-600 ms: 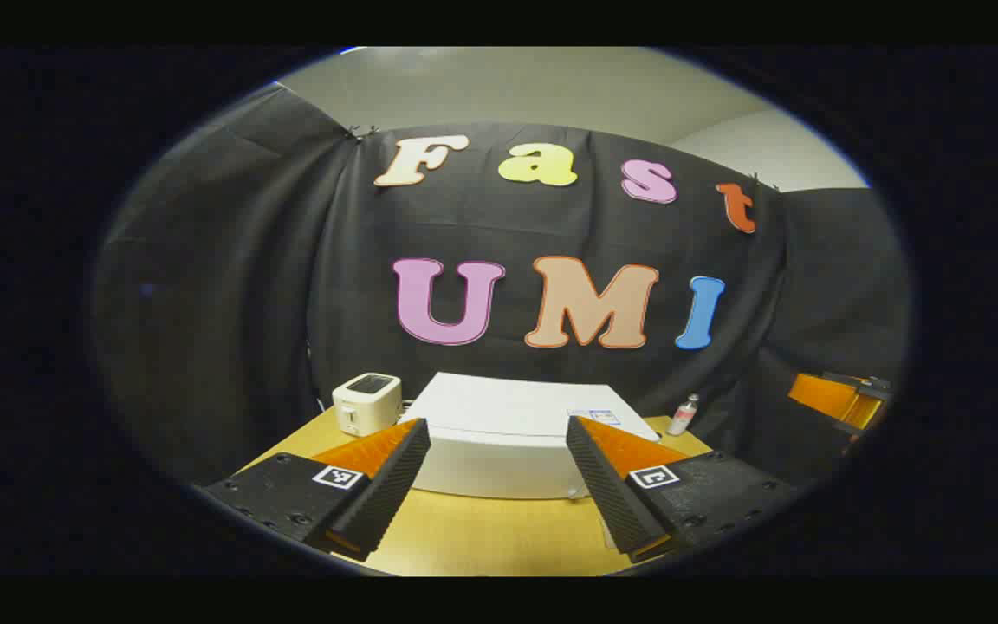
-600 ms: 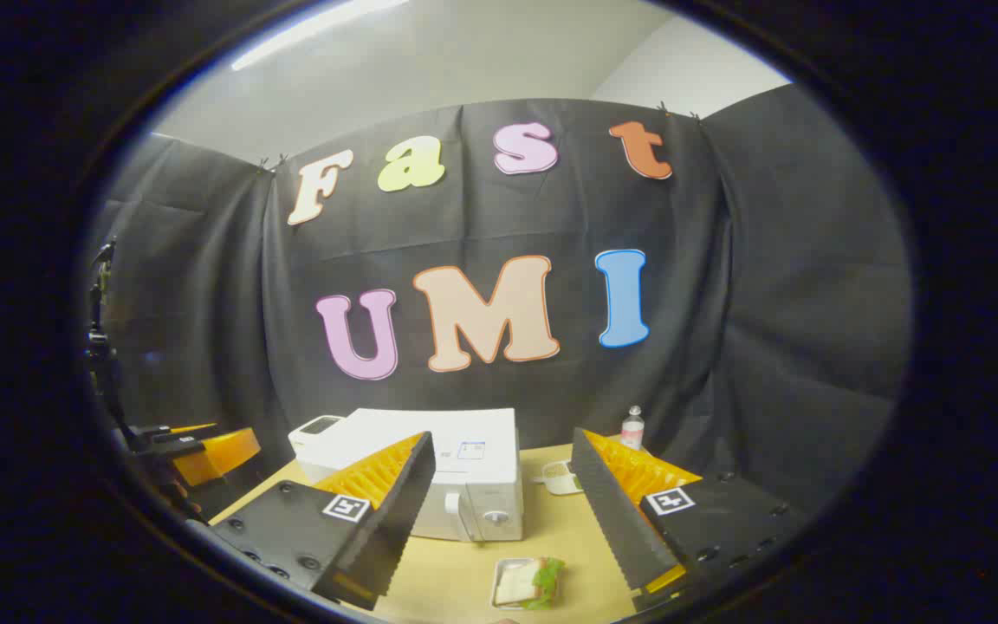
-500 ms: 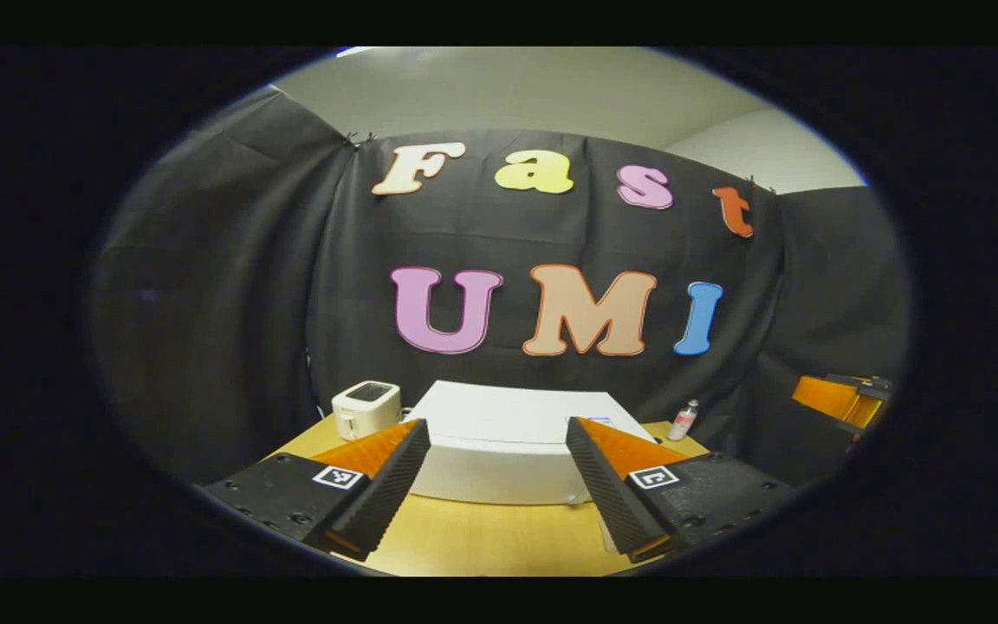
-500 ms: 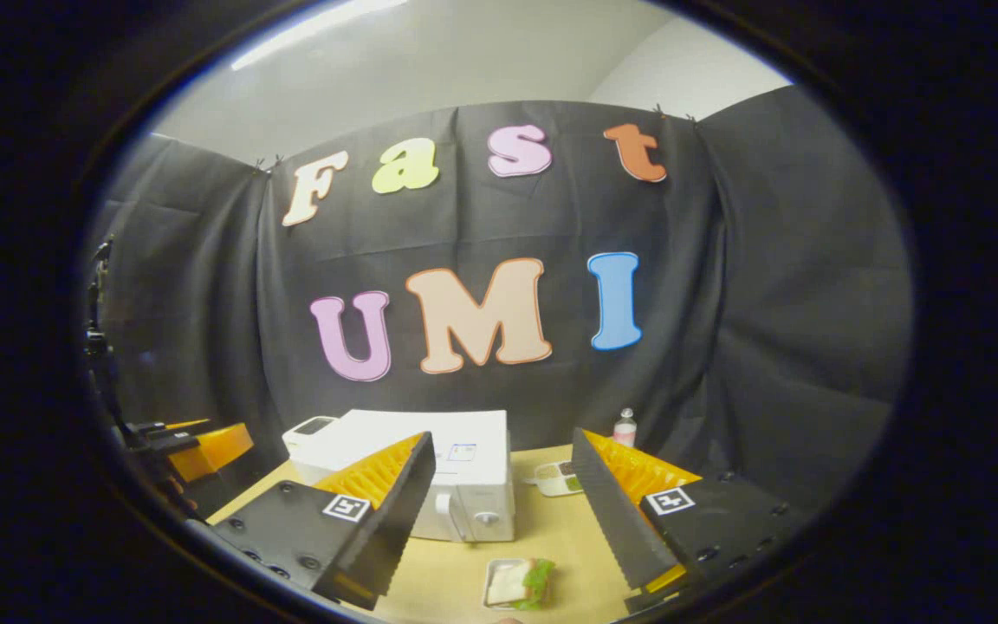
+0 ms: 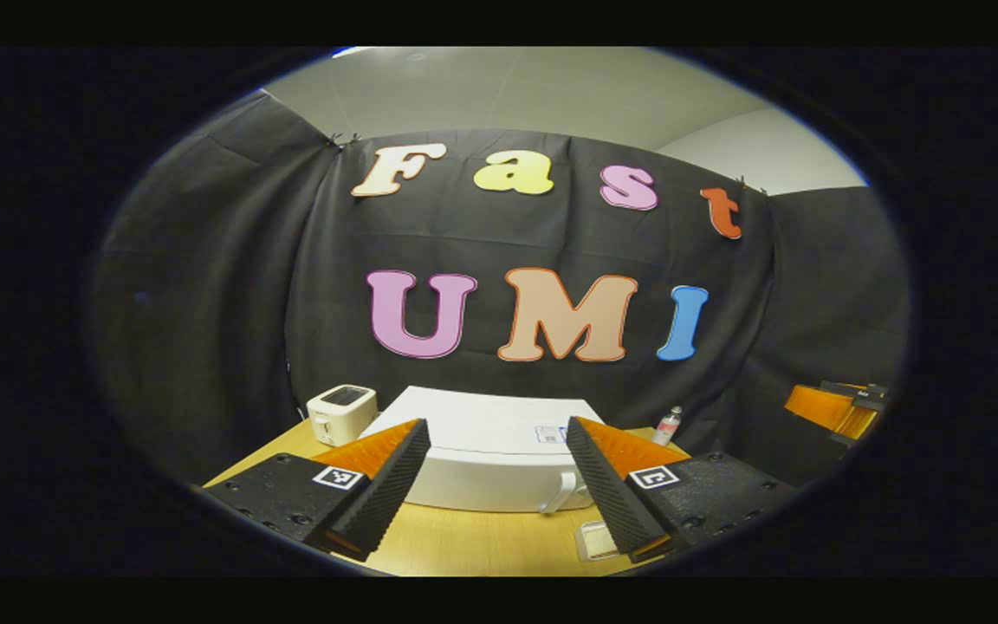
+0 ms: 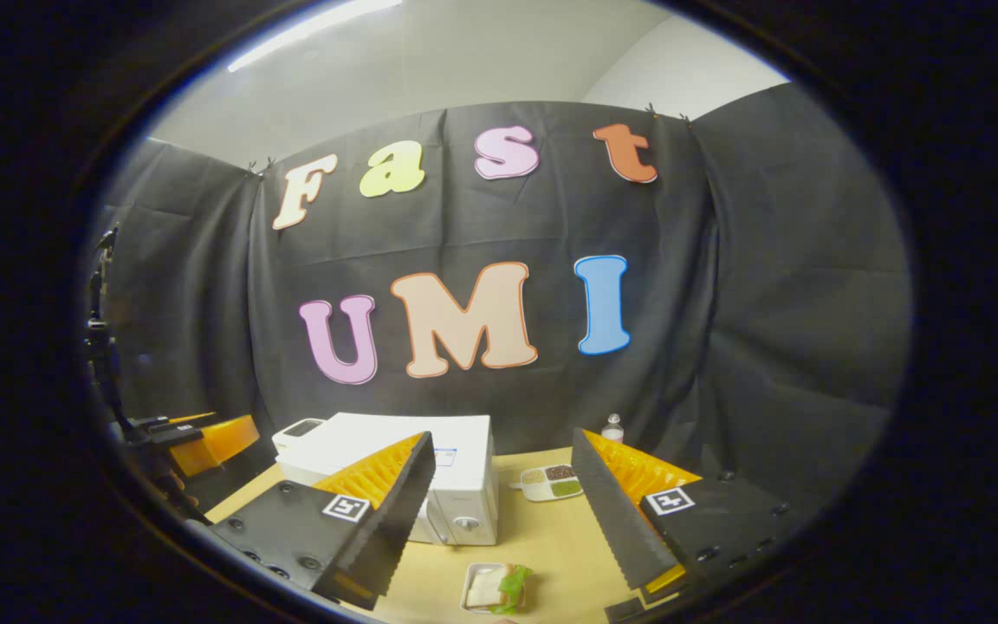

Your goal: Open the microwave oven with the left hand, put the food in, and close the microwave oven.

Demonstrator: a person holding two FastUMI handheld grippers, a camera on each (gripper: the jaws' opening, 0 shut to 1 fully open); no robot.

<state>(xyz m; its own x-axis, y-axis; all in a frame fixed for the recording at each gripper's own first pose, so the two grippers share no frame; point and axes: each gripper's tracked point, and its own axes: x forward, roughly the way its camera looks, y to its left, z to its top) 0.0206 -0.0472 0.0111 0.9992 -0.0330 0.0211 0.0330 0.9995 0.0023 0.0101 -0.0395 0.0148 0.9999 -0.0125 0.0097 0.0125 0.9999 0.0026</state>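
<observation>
Nothing is done yet — the white box-shaped microwave oven (image 5: 486, 451) stands closed at the far side of the table. The sandwich in its small tray (image 6: 494, 588) waits nearer. Left gripper (image 5: 495, 485) and right gripper (image 6: 499, 511) both hover with jaws apart, empty — opening, loading and closing remain.

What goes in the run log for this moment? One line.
left gripper: open, facing microwave | door: shut | right gripper: open | sandwich tray: on table

1. A white toaster (image 5: 341, 412) stands at the bench's (image 5: 482, 542) far left corner.
2. A small bottle (image 6: 612, 428) stands upright near the cloth wall.
3. A divided dish (image 6: 550, 482) of grains lies just before the bottle.
</observation>
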